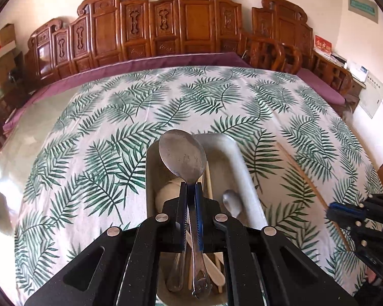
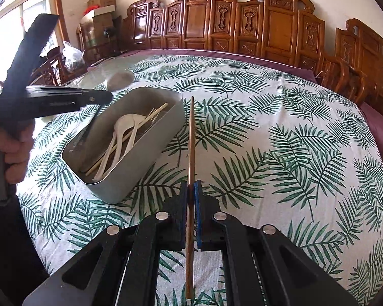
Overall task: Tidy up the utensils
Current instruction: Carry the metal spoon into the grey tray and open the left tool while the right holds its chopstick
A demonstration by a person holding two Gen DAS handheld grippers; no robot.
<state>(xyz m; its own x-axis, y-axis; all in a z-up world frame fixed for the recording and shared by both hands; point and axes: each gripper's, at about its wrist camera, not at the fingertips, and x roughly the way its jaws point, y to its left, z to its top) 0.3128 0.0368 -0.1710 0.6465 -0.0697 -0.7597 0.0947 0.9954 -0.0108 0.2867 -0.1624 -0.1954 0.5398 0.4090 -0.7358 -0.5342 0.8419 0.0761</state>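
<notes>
My left gripper (image 1: 191,186) is clamped on a metal spoon (image 1: 182,153), bowl sticking up past the fingertips, directly above the grey utensil box (image 2: 130,158) on the leaf-print cloth (image 2: 280,140). My right gripper (image 2: 191,186) pinches a wooden chopstick (image 2: 190,137), just right of that box.

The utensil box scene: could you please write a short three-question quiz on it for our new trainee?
1. True or false: the left gripper is shut on a metal spoon.
2. What does the right gripper hold? A) white spoon B) wooden chopstick C) nothing
3. Fill in: the white spoons lie inside the grey ____.

Key: 1 true; 2 B; 3 box.
</notes>
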